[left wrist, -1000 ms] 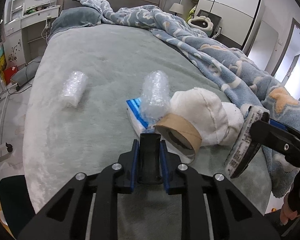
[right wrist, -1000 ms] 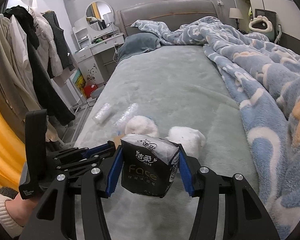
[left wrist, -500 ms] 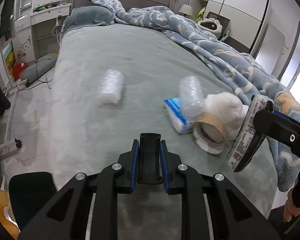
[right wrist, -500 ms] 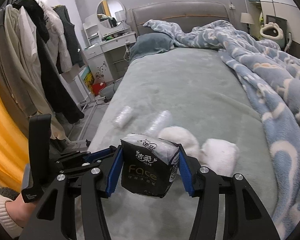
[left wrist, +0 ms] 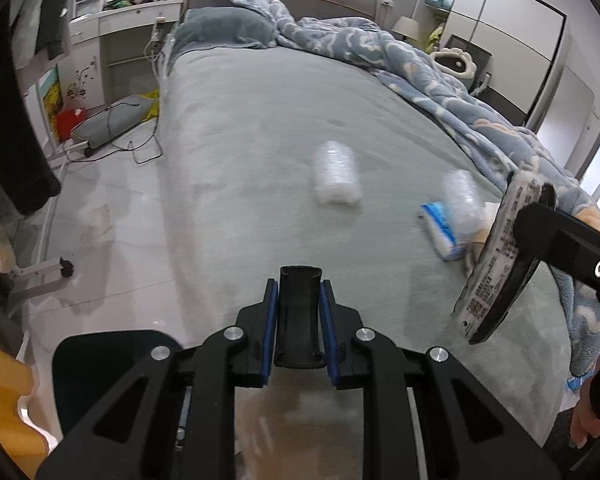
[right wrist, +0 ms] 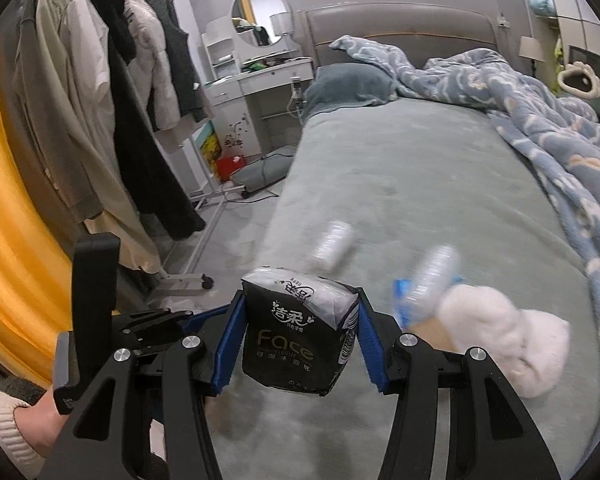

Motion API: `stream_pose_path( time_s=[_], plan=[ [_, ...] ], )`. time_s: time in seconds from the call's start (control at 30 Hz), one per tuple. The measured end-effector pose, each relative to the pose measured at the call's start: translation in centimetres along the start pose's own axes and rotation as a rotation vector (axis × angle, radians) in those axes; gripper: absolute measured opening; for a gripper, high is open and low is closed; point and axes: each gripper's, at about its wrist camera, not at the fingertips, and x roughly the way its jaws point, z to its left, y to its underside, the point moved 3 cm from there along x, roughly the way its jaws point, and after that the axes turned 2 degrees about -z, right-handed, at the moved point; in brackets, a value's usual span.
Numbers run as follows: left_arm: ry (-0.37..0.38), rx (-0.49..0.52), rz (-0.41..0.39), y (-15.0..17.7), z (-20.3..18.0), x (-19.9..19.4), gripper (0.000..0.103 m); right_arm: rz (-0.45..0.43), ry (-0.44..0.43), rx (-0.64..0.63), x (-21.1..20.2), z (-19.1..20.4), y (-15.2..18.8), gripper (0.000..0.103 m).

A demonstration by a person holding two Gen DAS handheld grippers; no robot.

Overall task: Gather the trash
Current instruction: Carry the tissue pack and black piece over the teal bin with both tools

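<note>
My right gripper [right wrist: 298, 336] is shut on a black tissue pack [right wrist: 298, 332] and holds it above the bed's near edge; the pack also shows in the left wrist view [left wrist: 496, 256]. My left gripper [left wrist: 299, 308] is shut on a narrow black object [left wrist: 300, 320]; what it is I cannot tell. On the grey-green bed [left wrist: 260, 128] lie two crumpled clear plastic bottles [left wrist: 336, 178] [left wrist: 462, 204], a blue-and-white tissue pack [left wrist: 440, 232], a cardboard roll [right wrist: 432, 330] and white fluffy socks [right wrist: 512, 344].
A blue patterned blanket [left wrist: 440, 80] is bunched along the bed's right side. To the left, a clothes rack with hanging coats [right wrist: 112, 120] stands on the floor, with a white dresser [right wrist: 260, 96] and cables behind. An orange curtain [right wrist: 16, 240] is at the far left.
Both grippers have swung left and back from the bed, so the bottles, socks and roll have shifted right in view. Both holds are unchanged.
</note>
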Motion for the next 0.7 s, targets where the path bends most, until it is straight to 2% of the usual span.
stream_pose_path(
  time_s=[0.37, 0.7],
  plan=[
    [-0.056, -0.057, 0.058, 1.4, 6.3, -1.1, 0.022, 0.011, -0.088, -0.045, 3.8, 7.1, -1.4, 0.053],
    [-0.097, -0.116, 0.175, 4.1, 11.8, -1.0, 0.022, 0.051, -0.133, -0.075, 7.1, 11.5, -1.1, 0.053]
  ],
)
